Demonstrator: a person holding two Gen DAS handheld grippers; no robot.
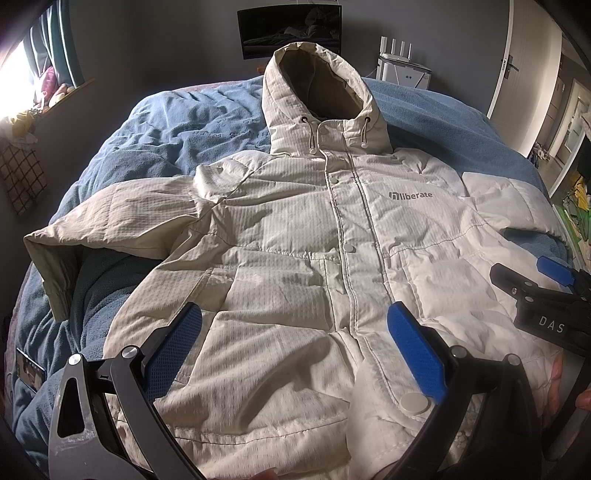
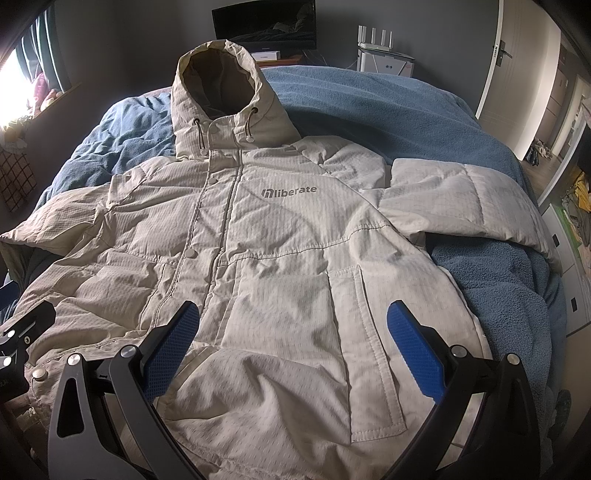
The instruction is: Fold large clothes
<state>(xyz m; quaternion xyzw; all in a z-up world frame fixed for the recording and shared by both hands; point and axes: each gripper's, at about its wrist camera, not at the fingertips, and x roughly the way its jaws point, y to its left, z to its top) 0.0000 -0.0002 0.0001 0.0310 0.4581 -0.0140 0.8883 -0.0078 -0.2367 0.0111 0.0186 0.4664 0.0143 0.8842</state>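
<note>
A cream hooded puffer jacket (image 1: 295, 240) (image 2: 258, 258) lies front up and snapped shut on the bed, hood (image 1: 317, 96) at the far end, both sleeves spread sideways. My left gripper (image 1: 295, 332) hovers open over the jacket's lower left half, nothing between its blue pads. My right gripper (image 2: 293, 332) hangs open above the lower right half near the pocket. In the left wrist view the right gripper (image 1: 546, 284) shows at the right edge. Part of the left gripper (image 2: 18, 343) shows at the left edge of the right wrist view.
A rumpled blue blanket (image 1: 177, 129) (image 2: 498, 295) covers the bed. A dark monitor (image 1: 290, 29) and a white router on a box (image 1: 402, 66) stand beyond the head end. A bright window (image 1: 18, 81) is at left, a door (image 1: 509, 66) at right.
</note>
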